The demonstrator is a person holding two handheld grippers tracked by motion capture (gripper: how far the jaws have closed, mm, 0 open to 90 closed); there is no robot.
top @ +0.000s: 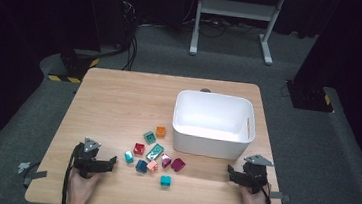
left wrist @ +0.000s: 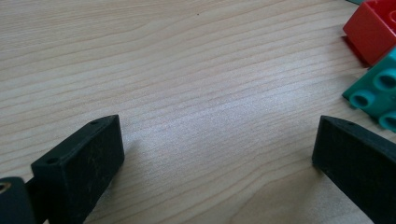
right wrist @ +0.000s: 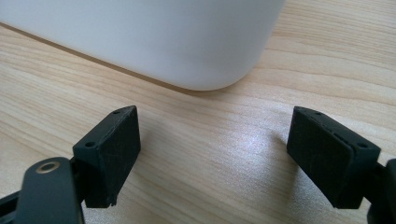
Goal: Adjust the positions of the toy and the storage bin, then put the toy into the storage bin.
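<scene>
Studded plastic bricks (top: 153, 153), smooth rounded white bin (top: 211, 144), woodgrain table (top: 119, 101)

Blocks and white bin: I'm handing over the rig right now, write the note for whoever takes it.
Left gripper: open, empty, resting on the table just left of the blocks.
Right gripper: open, empty, on the table at the near right corner of the white bin.
Blocks: about ten, loose in a cluster on the table left of and in front of the bin; the red block and a teal block lie nearest the left gripper.
Done: nothing yet; the bin looks empty.
Left: likely to move every block into the bin, one by one.
</scene>
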